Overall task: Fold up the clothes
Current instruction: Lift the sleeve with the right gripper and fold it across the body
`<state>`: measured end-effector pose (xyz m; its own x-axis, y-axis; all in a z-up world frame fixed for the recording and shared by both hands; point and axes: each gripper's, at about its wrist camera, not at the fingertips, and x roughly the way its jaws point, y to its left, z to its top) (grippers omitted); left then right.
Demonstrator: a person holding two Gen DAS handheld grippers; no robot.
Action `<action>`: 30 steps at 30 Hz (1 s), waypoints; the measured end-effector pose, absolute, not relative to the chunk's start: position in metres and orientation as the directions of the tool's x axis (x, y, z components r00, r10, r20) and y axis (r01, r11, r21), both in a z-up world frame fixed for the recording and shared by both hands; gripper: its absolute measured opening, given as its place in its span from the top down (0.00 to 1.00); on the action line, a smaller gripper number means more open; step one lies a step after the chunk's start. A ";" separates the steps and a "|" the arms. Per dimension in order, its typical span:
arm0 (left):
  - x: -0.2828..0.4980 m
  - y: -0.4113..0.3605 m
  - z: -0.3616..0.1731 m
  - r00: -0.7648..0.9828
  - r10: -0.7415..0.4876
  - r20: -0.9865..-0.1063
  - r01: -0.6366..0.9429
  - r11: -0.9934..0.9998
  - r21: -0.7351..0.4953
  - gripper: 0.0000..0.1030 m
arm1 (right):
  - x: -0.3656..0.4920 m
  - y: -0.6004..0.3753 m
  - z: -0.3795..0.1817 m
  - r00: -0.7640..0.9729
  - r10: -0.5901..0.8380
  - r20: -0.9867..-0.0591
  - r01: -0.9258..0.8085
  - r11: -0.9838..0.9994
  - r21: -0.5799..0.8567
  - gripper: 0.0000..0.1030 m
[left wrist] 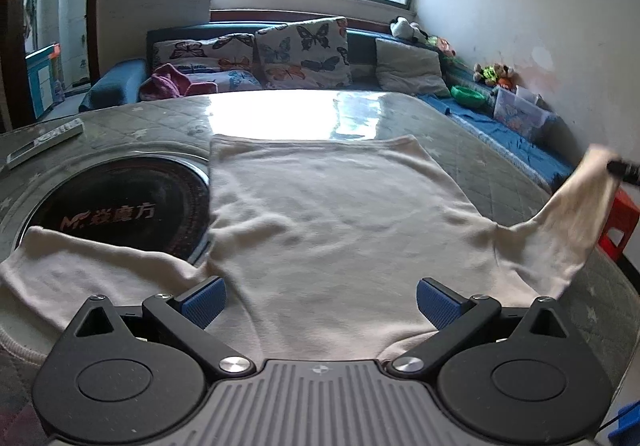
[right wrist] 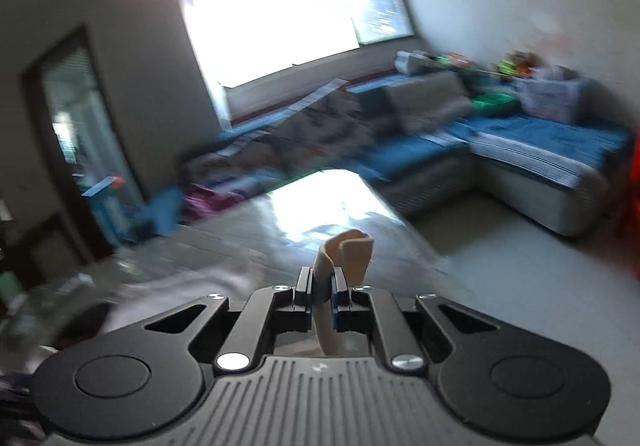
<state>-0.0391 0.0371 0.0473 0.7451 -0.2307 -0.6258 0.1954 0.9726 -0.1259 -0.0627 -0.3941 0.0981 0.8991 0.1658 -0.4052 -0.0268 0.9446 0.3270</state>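
Observation:
A cream long-sleeved top (left wrist: 328, 214) lies spread flat on the round table (left wrist: 472, 126), hem toward the window. Its left sleeve (left wrist: 80, 266) rests flat over the table's edge. My left gripper (left wrist: 320, 304) hovers open over the collar end, blue pads wide apart, nothing between them. The right sleeve (left wrist: 576, 214) is lifted off the table. My right gripper (left wrist: 624, 168) shows as a dark tip at the sleeve's cuff. In the right wrist view, that gripper (right wrist: 321, 288) is shut on the cuff (right wrist: 352, 250), which sticks out past the fingers. That view is blurred.
A black round hotplate (left wrist: 128, 206) is set into the table, partly under the top's left edge. A remote control (left wrist: 44, 140) lies at the far left. Behind the table stands a blue sofa (left wrist: 116, 86) with butterfly cushions (left wrist: 304, 50). A red stool (left wrist: 618, 222) stands right of the table.

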 end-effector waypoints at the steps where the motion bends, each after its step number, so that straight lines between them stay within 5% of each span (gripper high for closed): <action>1: -0.040 0.040 0.048 0.749 -0.231 -0.622 0.191 0.973 -0.131 0.00 | -0.061 -0.385 0.107 0.899 0.202 -0.389 -0.065 0.939 0.338 0.93; 8: -0.047 0.063 0.049 0.768 -0.221 -0.601 0.154 0.975 -0.161 0.00 | -0.037 -0.316 0.138 0.833 0.426 -0.353 -0.281 0.875 0.393 0.93; 16: -0.054 0.087 0.048 0.781 -0.196 -0.593 0.107 0.978 -0.182 0.00 | -0.016 -0.230 0.119 0.717 0.560 -0.416 -0.420 0.822 0.384 0.93; 30: -0.054 0.085 0.047 0.782 -0.208 -0.588 0.118 0.975 -0.189 0.00 | -0.026 -0.211 0.081 0.658 0.508 -0.556 -0.440 0.858 0.263 0.84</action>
<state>-0.0540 0.0852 0.0472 0.7817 -0.2084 -0.5878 0.1180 0.9749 -0.1887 -0.0259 -0.2108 0.0806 0.6577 0.5079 -0.5564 -0.4401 0.8584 0.2633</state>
